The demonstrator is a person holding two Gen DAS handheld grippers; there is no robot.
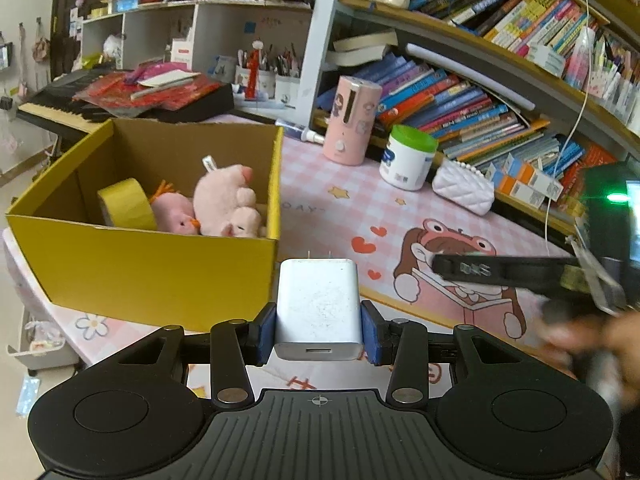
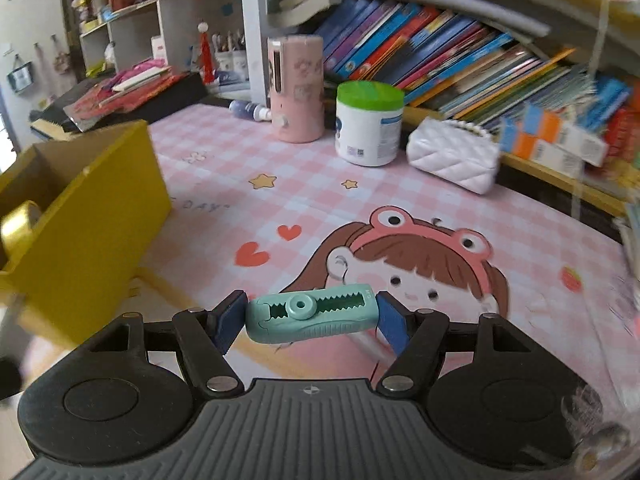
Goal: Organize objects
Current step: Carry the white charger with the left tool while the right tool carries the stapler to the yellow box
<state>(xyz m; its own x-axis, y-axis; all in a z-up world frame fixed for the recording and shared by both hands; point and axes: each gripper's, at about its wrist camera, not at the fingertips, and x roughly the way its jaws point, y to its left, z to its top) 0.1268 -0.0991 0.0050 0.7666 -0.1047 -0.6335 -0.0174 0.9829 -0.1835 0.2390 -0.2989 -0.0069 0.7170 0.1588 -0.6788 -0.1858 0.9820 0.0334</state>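
Observation:
My left gripper (image 1: 319,332) is shut on a white USB charger plug (image 1: 318,308), held above the pink table just right of the yellow cardboard box (image 1: 144,272). The box holds a yellow tape roll (image 1: 127,202) and pink plush toys (image 1: 224,204). My right gripper (image 2: 312,320) is shut on a teal utility-knife-like tool (image 2: 312,316), held over the cartoon girl print, right of the yellow box (image 2: 92,216). The right gripper's arm shows blurred in the left wrist view (image 1: 500,270).
At the table's back stand a pink cylindrical device (image 2: 296,88), a white jar with a green lid (image 2: 369,124) and a white quilted purse (image 2: 454,158). Bookshelves (image 2: 460,60) run behind them. A keyboard with red papers (image 1: 132,96) lies behind the box.

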